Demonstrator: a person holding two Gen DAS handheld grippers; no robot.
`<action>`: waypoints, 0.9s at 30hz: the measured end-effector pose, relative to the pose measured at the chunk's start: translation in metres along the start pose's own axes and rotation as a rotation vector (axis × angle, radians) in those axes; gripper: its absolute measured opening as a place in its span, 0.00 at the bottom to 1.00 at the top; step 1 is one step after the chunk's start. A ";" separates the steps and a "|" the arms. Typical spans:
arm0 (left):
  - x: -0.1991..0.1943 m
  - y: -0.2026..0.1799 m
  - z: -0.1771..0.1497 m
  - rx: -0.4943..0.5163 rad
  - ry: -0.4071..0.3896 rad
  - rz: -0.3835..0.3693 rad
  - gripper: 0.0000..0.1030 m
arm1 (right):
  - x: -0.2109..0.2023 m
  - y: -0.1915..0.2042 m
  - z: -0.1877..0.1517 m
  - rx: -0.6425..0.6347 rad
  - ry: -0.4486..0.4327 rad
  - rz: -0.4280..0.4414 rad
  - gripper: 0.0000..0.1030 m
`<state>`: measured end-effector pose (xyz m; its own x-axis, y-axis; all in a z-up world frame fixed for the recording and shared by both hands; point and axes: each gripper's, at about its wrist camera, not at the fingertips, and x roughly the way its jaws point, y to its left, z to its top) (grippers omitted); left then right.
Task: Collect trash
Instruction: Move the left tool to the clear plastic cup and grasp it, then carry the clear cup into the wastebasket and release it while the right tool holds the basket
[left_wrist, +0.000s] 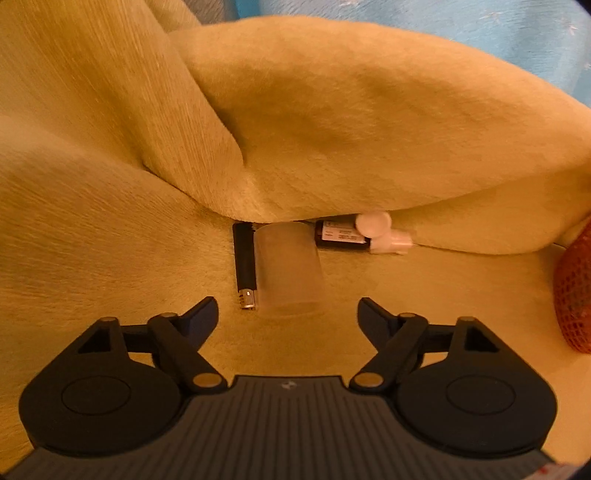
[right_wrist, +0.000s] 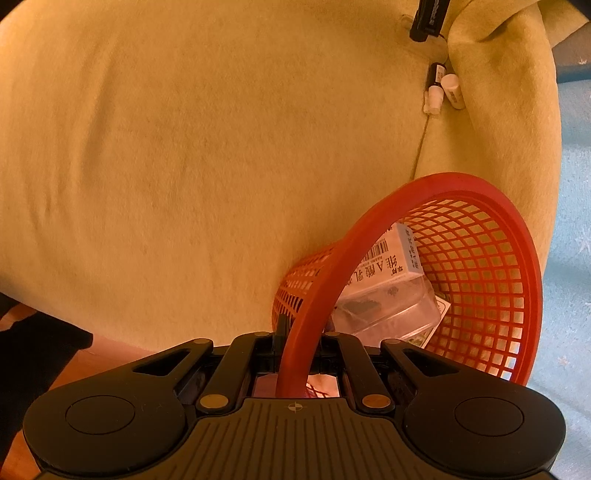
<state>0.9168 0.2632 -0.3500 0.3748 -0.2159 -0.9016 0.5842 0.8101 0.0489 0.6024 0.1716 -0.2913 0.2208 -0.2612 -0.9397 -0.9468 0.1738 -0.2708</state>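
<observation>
Trash on yellow sofa seat (left_wrist: 110, 240), at foot of cushion (left_wrist: 351, 129). Clear cup (left_wrist: 288, 269) on its side, long axis toward left gripper (left_wrist: 287, 308), mouth end nearest it. Black lighter (left_wrist: 244, 266) touching cup's left side, parallel, metal end toward gripper. Brown bottle (left_wrist: 341, 236) lies crosswise, white nozzle right, part-tucked under cushion edge. Left jaws wide, empty; open seat either side. Right gripper (right_wrist: 295, 354) clamped on red basket (right_wrist: 480, 258) rim; box (right_wrist: 388, 262) inside.
</observation>
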 end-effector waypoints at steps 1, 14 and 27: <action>0.004 0.000 0.001 -0.008 -0.001 -0.001 0.76 | 0.000 0.000 0.000 0.001 -0.002 0.000 0.02; 0.039 -0.012 0.005 0.042 0.016 0.042 0.46 | -0.001 -0.003 -0.005 0.007 -0.020 0.011 0.02; -0.017 -0.051 -0.087 0.096 0.096 -0.056 0.46 | -0.001 -0.002 -0.008 0.002 -0.036 0.010 0.02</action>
<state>0.8176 0.2732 -0.3743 0.2717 -0.2025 -0.9408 0.6701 0.7415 0.0339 0.6022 0.1640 -0.2878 0.2192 -0.2253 -0.9493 -0.9486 0.1785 -0.2614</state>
